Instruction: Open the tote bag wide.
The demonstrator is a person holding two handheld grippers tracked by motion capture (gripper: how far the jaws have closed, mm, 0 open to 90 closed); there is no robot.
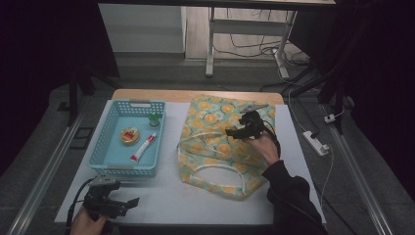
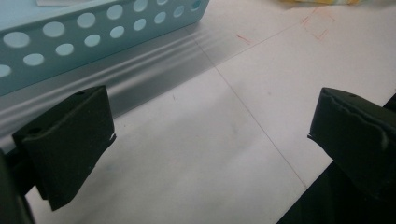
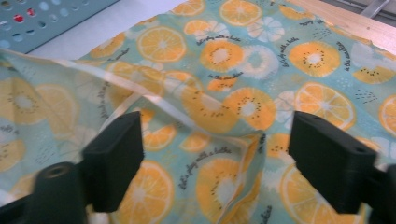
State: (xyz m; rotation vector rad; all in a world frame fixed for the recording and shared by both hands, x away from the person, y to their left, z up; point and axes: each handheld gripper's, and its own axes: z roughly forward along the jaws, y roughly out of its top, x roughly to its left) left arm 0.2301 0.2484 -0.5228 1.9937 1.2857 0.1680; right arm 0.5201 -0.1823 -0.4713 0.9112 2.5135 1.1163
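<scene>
Right gripper [image 1: 241, 131] hovers over the orange-print tote bag [image 1: 215, 120], jaws spread wide above a raised fold of cloth and its cream strap [image 3: 140, 100], gripping nothing. The bag lies flat on the table [image 1: 166, 200], just right of the blue basket [image 1: 113, 169]. Left gripper [image 1: 128, 203] sits low at the table's near edge, jaws apart and empty, beside the basket's front wall.

Black long sleeve [image 1: 288, 191] at lower right of frame; both grippers black, blocky flat fingers [image 2: 70, 135], black cable trailing.
</scene>
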